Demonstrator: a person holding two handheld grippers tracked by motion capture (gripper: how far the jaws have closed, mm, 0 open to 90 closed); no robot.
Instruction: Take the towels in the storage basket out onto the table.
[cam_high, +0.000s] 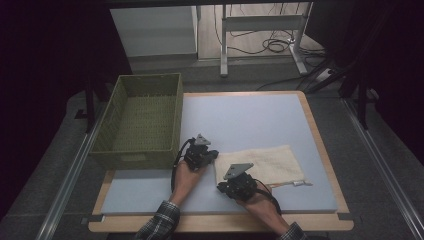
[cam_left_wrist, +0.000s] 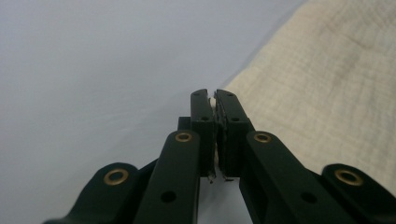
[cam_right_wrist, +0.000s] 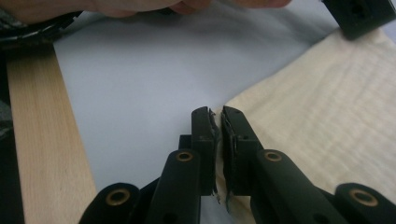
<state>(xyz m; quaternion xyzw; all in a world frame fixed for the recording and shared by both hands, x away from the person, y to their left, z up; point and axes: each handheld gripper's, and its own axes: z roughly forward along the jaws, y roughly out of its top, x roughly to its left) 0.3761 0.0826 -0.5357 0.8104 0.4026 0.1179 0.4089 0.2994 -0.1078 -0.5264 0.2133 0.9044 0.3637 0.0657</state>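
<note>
A cream cloth (cam_high: 265, 162) lies flat on the pale blue mat (cam_high: 250, 117), right of centre. My left gripper (cam_high: 215, 155) is at the cloth's far left corner; in the left gripper view its jaws (cam_left_wrist: 215, 100) are pressed together with a sliver of cloth (cam_left_wrist: 327, 84) edge between them. My right gripper (cam_high: 220, 187) is at the near left corner and points left. Its jaws (cam_right_wrist: 218, 114) are shut on the cloth (cam_right_wrist: 317, 102) corner. The left gripper (cam_right_wrist: 357, 16) shows ahead in the right gripper view.
A green woven basket (cam_high: 142, 156) stands with nothing in it at the mat's left, just beyond the left hand. The table's wooden rim (cam_high: 220, 223) runs along the near side. A small tag (cam_high: 298, 183) pokes out at the cloth's near right.
</note>
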